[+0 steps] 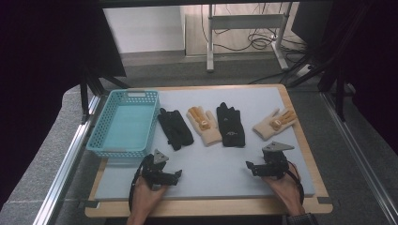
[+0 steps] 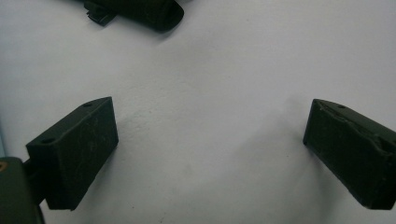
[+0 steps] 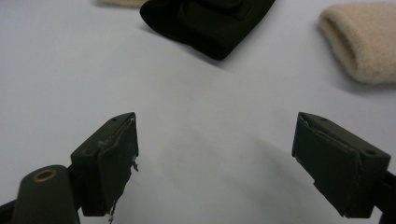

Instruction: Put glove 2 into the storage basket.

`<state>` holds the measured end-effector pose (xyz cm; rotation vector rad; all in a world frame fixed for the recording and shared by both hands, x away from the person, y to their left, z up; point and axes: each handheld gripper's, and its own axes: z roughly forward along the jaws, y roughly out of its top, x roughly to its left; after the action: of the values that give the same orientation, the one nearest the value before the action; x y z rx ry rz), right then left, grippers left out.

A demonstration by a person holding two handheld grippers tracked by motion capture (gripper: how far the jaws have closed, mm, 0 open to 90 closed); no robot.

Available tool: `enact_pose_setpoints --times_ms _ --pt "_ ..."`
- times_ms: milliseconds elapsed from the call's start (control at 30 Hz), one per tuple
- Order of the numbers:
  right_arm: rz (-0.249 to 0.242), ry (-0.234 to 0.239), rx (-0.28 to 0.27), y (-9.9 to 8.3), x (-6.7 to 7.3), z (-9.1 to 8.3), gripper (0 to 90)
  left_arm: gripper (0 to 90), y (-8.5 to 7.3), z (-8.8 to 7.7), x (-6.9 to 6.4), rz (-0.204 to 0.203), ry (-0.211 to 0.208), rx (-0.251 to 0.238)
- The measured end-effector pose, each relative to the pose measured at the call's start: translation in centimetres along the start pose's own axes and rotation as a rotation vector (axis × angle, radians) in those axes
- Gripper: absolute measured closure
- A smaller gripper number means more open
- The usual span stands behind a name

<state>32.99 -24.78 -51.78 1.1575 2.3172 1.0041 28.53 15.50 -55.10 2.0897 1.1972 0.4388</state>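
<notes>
Start of sorting: both grippers poised near the front of the pale grey mat, jaws spread wide, holding nothing.

Left gripper (image 1: 164, 177) and right gripper (image 1: 264, 168) well short of the row of four gloves: black fabric glove (image 1: 175, 128) nearest the turquoise plastic basket (image 1: 104, 140), cream knitted glove (image 1: 204, 124), second black glove (image 1: 230, 124), second cream glove (image 1: 274, 123). Next, likely: reach forward, close on a cuff, carry to the basket. Gloves cut off at the top of both gripper views; pairing hard to judge.

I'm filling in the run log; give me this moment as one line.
left gripper: open, empty | right gripper: open, empty | four gloves: on mat | basket: empty
</notes>
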Motion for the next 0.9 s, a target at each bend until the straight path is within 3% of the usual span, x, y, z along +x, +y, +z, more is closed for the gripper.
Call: enact_pose_setpoints --times_ms 333,500,667,900 --pt "-0.026 0.015 -0.003 1.5 -0.2 0.0 23.4 3.5 0.0 0.0 0.0 -0.001 0.0 -0.001" --pt "-0.054 0.05 -0.012 2.8 0.2 0.2 30.6 3.5 0.0 0.0 0.0 -0.002 -0.001 -0.001" --pt "-0.079 0.098 -0.006 4.3 0.9 1.3 39.8 3.6 0.0 0.0 0.0 -0.002 -0.001 -0.003" --pt "-0.103 0.135 -0.001 5.7 2.1 2.8 40.6 3.7 0.0 0.0 0.0 -0.003 0.0 -0.004"
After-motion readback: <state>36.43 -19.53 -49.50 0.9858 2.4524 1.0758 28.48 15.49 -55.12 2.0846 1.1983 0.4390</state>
